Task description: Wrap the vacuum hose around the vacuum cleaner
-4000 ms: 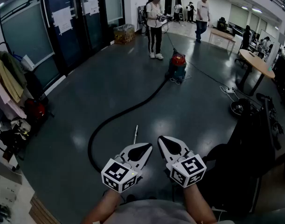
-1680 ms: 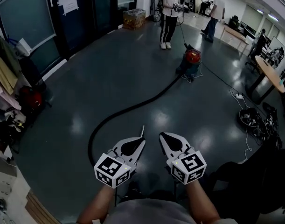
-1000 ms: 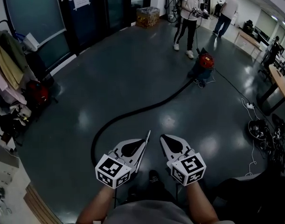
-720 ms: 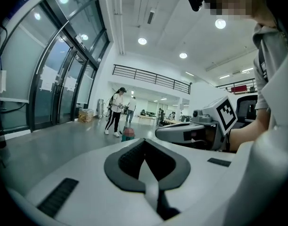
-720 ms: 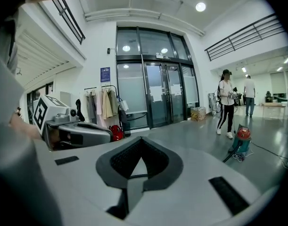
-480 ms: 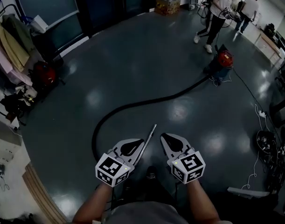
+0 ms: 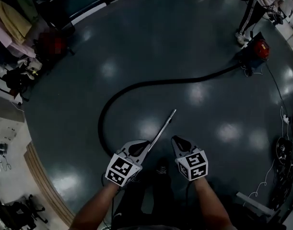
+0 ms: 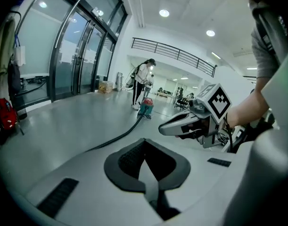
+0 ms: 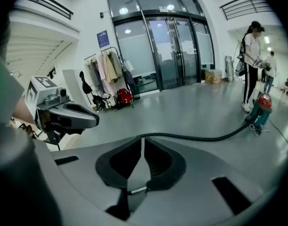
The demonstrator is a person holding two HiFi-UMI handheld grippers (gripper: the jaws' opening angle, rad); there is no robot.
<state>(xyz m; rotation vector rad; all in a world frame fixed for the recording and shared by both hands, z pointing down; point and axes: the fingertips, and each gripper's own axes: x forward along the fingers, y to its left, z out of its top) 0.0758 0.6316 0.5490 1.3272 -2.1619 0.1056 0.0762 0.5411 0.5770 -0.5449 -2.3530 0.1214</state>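
Note:
The red vacuum cleaner [image 7: 260,49] stands far off at the upper right of the head view. Its black hose [image 7: 136,86] snakes across the grey floor, loops left and runs back toward me. A thin metal wand [image 7: 163,128] lies on the floor just ahead of my left gripper [image 7: 144,143], which is shut and empty. Beside it, my right gripper [image 7: 176,139] is also shut with nothing in it. In the left gripper view the vacuum cleaner [image 8: 146,108] and hose [image 8: 121,135] lie ahead. The right gripper view shows the hose [image 9: 195,138] leading to the vacuum cleaner [image 9: 261,106].
A person [image 7: 254,8] stands next to the vacuum cleaner. Hanging clothes and a red bag [image 7: 52,42] line the left wall. Cables [image 7: 282,152] lie tangled at the right. A wooden ledge [image 7: 45,186] borders the floor at lower left. Glass doors [image 9: 162,51] close the far side.
Both grippers have dropped toward the floor, still shut. The head view has tilted down: the wand now shows in full and the vacuum cleaner has slid to the upper right.

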